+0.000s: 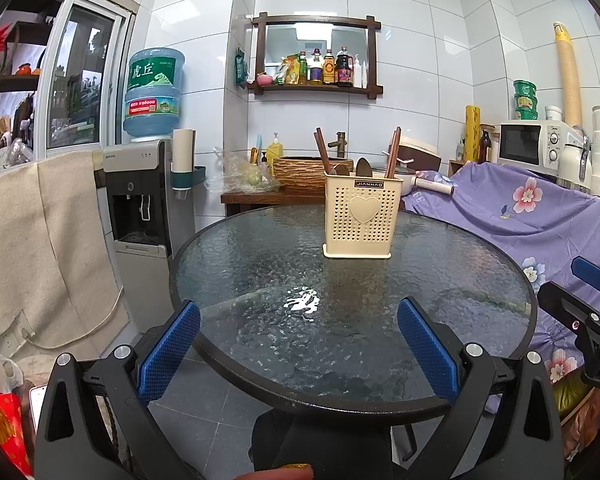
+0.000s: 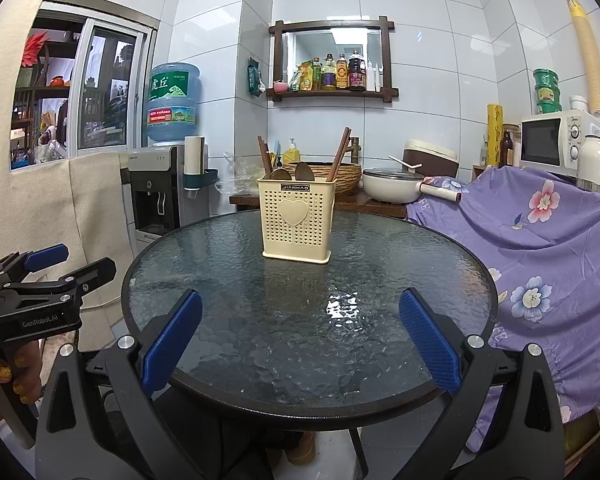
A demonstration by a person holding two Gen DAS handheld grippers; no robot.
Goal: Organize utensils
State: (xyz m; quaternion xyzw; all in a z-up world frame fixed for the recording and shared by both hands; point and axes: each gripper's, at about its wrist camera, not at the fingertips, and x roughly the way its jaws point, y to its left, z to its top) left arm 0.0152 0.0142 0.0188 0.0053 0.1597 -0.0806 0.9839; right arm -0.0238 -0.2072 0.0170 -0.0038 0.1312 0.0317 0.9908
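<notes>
Upright in the cream holder (image 1: 359, 216) on the glass table (image 1: 260, 280): chopsticks (image 1: 323, 150) leaning outward, spoons (image 1: 363, 169) — bowls up, handles hidden. Left gripper (image 1: 298, 320) and right gripper (image 2: 300, 312) spread wide, empty.

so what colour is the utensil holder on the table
Cream, with a perforated front and a raised heart: the utensil holder shows best in the right wrist view.

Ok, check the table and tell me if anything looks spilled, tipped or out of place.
Nothing stands out. The cream utensil holder stands upright on the glass table, with chopsticks and spoons inside. No spill shows on the glass, only glare. Both grippers are open and empty.
</notes>
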